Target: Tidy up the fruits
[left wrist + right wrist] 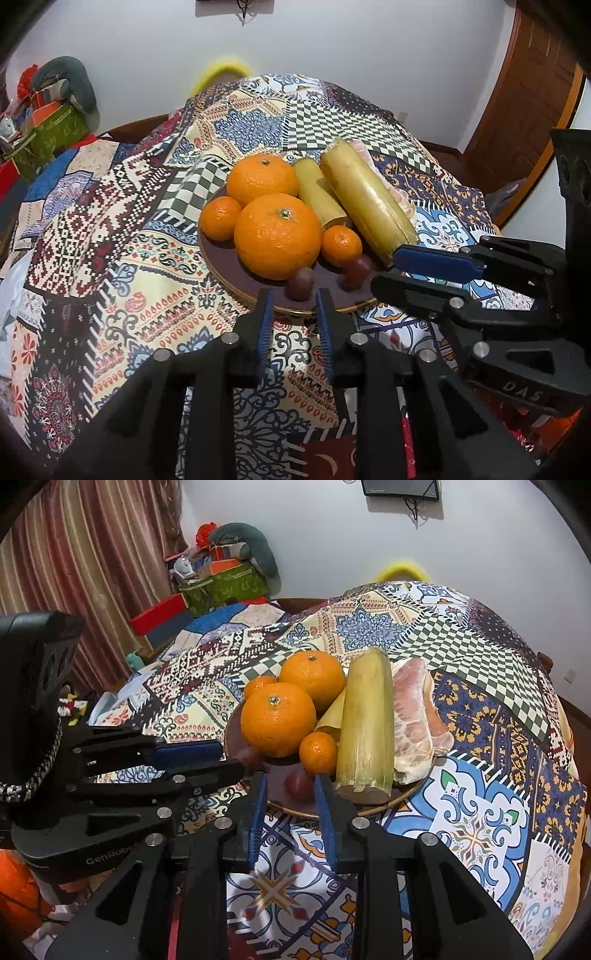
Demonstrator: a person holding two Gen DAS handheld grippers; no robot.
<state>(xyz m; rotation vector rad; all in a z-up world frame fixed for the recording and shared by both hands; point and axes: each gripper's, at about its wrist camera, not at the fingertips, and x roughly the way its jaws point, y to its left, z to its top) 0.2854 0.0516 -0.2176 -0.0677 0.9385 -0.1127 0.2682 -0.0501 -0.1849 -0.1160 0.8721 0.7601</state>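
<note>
A dark round plate [229, 269] [402, 794] on the patterned cloth holds two large oranges [277, 236] [277, 718], two small ones [341, 240] [318, 752], two sugarcane pieces [365, 199] [367, 723], peeled pomelo segments [413, 716] and two reddish grapes [300, 282] [298, 784]. My left gripper [293, 299] is open and empty at the plate's near rim, in front of a grape. My right gripper [290, 784] is open and empty, its fingertips either side of a grape at the near rim; it also shows in the left wrist view [391, 266].
The patchwork tablecloth [110, 229] [480, 812] covers the round table. Boxes and a grey cushion [240, 554] stand by the wall at far left. A yellow object [221, 72] sits behind the table. A wooden door [524, 81] is at right.
</note>
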